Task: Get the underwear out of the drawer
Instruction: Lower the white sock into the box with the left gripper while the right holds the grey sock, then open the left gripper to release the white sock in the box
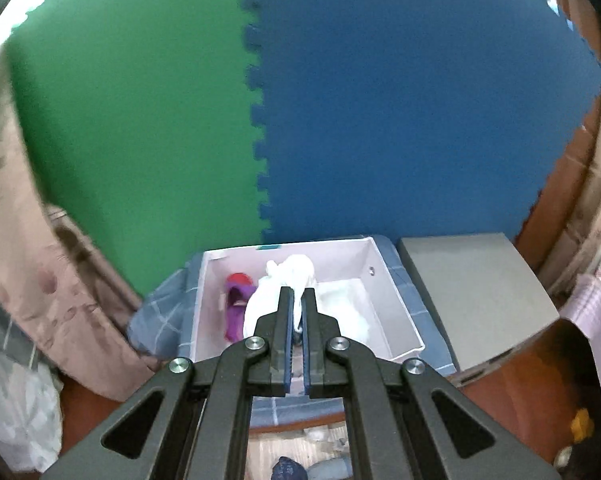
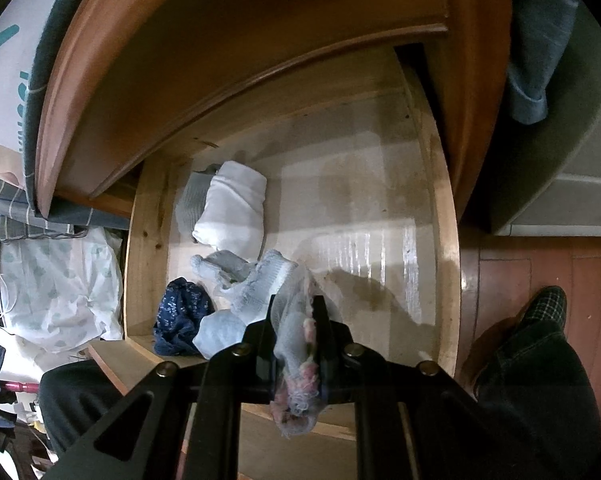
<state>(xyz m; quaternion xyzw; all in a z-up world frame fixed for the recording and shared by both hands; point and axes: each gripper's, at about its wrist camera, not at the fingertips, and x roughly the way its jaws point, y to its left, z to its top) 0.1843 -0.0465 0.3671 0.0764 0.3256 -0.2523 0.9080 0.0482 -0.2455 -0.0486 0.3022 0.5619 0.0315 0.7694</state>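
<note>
In the left wrist view my left gripper (image 1: 297, 292) is shut on a white garment (image 1: 288, 276), which hangs bunched over an open white box (image 1: 380, 280). A red and purple garment (image 1: 236, 304) lies in that box. In the right wrist view my right gripper (image 2: 296, 304) is shut on a pale gauzy garment with pink bits (image 2: 296, 344), above the front part of the open wooden drawer (image 2: 446, 240). Inside the drawer lie a folded white garment (image 2: 232, 204), grey pieces (image 2: 220, 268), a navy patterned garment (image 2: 182, 316) and a light blue one (image 2: 216, 332).
Green (image 1: 132, 120) and blue (image 1: 420, 100) foam mats cover the wall behind the box. A grey box (image 1: 472, 292) stands to its right, a curtain (image 1: 60, 280) hangs at the left. The cabinet top (image 2: 260, 40) overhangs the drawer. A person's leg and checked slipper (image 2: 544, 312) stand at the right.
</note>
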